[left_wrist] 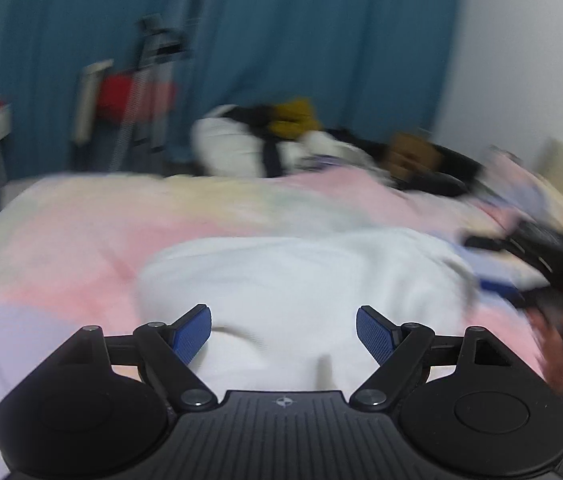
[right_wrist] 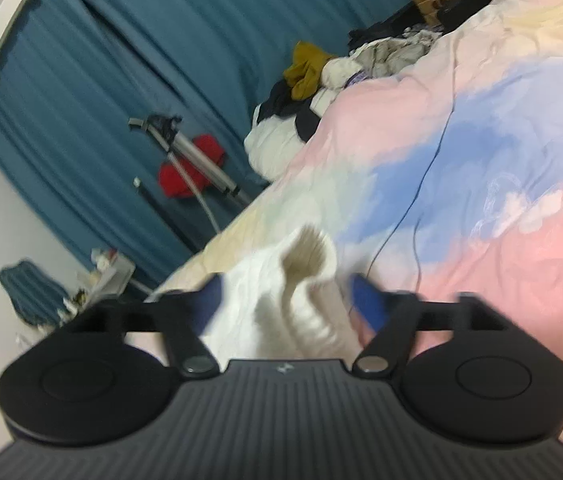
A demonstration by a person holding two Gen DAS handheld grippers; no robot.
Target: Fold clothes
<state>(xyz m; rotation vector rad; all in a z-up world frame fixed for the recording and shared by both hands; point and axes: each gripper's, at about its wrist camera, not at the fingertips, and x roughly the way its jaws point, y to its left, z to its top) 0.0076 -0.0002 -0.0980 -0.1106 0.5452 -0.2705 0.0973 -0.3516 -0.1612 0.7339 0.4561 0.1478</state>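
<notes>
Left gripper (left_wrist: 284, 334) jaws spread over white garment (left_wrist: 301, 276), right gripper (right_wrist: 285, 300) jaws spread around it.

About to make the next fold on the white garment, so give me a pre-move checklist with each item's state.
1. Left tongs open: ok, blue pads apart.
2. Right tongs open: ok, pads apart.
3. White garment between the left pads: ok, not clamped.
4. White garment cuff between the right pads: ok; contact cannot tell, blurred.
5. Garment flat on the pastel duvet: not ok, bunched.
6. Thin cable away from the garment: cannot tell.
</notes>
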